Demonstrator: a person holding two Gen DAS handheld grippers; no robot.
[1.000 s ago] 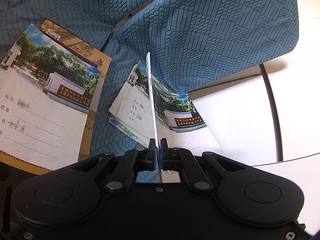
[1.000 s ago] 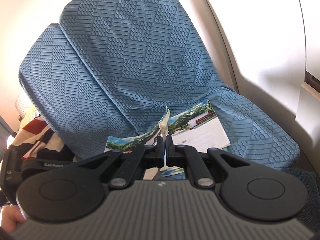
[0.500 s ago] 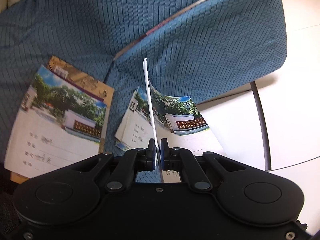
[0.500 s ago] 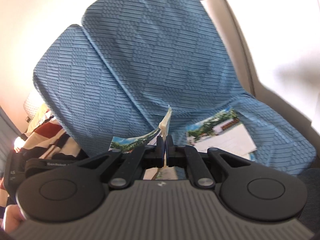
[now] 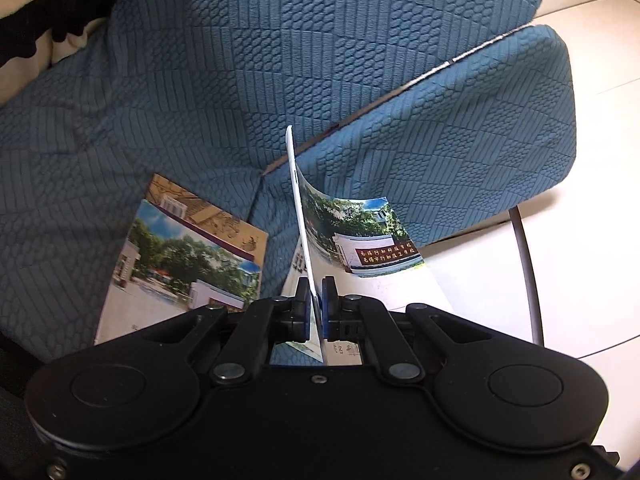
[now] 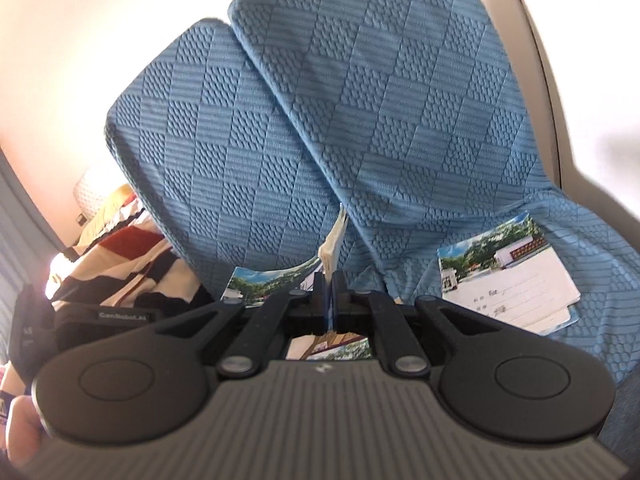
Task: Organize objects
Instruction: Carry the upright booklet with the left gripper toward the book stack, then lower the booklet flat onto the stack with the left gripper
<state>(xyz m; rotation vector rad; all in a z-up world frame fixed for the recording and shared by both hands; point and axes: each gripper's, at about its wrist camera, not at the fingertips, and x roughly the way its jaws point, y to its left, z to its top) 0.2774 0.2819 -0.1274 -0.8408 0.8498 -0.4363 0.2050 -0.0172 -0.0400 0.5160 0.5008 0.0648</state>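
Observation:
My left gripper [image 5: 316, 292] is shut on the edge of a thin notebook [image 5: 360, 240] with a photo cover; it stands on edge and bends off to the right. A second notebook pile [image 5: 180, 264], with a brown book under it, lies flat on the blue sofa [image 5: 280, 80] to the left. My right gripper [image 6: 330, 284] is shut on a notebook [image 6: 334, 240] seen edge-on, its photo cover [image 6: 264, 290] curling left. More notebooks [image 6: 508, 276] lie on the seat to the right. Whether both grippers hold the same notebook I cannot tell.
Blue textured back cushions [image 6: 360, 100] rise behind the seat. A striped blanket [image 6: 120, 256] lies at the left end. The other gripper's black body [image 6: 100, 316] shows at the left, a hand [image 6: 20, 428] below it. White floor [image 5: 500, 280] lies beyond the sofa's end.
Both grippers have lifted and drawn back from the seat with their notebooks still clamped. The piles on the sofa look smaller; the one in the right wrist view has slid right.

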